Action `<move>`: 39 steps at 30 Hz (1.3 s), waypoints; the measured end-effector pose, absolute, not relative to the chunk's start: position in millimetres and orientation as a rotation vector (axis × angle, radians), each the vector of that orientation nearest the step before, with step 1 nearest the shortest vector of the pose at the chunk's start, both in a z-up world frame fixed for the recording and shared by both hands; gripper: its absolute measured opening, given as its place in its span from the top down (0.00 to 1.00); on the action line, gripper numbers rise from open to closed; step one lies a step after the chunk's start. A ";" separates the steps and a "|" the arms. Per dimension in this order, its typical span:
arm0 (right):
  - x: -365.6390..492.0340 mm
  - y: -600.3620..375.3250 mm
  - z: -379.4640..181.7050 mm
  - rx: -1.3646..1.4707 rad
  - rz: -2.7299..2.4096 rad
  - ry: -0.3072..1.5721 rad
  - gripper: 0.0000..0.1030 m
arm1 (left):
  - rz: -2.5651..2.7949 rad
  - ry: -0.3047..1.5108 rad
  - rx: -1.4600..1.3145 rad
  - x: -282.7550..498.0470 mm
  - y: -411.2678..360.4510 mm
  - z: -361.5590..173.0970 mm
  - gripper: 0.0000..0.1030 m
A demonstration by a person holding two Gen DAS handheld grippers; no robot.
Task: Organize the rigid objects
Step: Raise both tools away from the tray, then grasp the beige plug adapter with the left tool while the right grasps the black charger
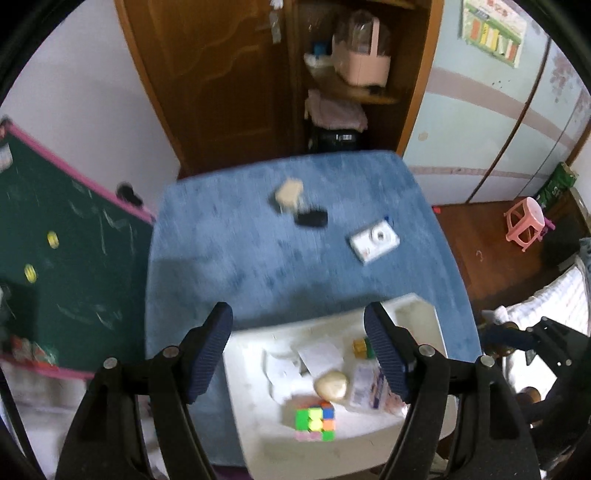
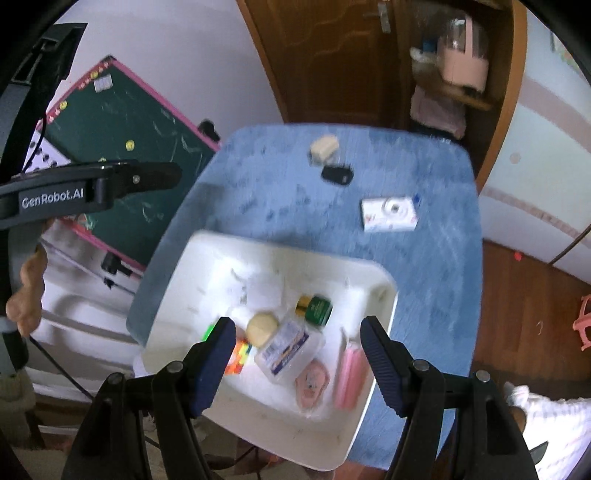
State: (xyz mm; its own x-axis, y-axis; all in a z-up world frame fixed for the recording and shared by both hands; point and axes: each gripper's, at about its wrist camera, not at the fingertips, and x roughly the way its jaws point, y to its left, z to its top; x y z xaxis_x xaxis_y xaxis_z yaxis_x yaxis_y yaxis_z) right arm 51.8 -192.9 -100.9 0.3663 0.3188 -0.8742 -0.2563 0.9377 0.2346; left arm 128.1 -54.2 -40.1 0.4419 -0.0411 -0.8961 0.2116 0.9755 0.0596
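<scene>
A room in a home, likely a bedroom or a child's room. A small table covered in blue cloth (image 1: pixel 229 236) stands on a wood floor (image 1: pixel 491 258). Behind it are a brown wooden door (image 1: pixel 214 74) and an open wooden shelf unit (image 1: pixel 369 96) holding a pink appliance (image 1: pixel 364 61) and folded fabric. A green chalkboard with a pink frame (image 1: pixel 55 251) leans at the left. At the right are pale wardrobe doors (image 1: pixel 491 122), a colourful wall chart (image 1: pixel 493 29) and a small pink plastic stool (image 1: pixel 526 223).
</scene>
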 end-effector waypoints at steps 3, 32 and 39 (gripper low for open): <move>62.7 -196.0 -75.9 0.047 0.336 1.090 0.31 | -0.179 1.049 0.207 144.6 -56.1 -14.7 0.22; 322.4 -168.2 -133.1 0.080 -0.057 1.106 0.23 | -0.331 1.277 0.380 399.1 -59.8 -192.0 0.18; 331.3 -165.4 -219.5 0.181 -0.084 1.235 0.23 | -0.331 1.399 0.326 423.1 -62.9 -254.6 0.18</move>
State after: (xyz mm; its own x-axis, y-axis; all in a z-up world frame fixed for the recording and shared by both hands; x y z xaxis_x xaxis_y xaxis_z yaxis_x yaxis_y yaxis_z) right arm 331.3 -165.4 -219.5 0.3289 0.0345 -0.9437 0.1613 0.9826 0.0921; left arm 423.1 -62.9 -254.6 0.1408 -0.0339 -0.9895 0.4134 0.9101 0.0277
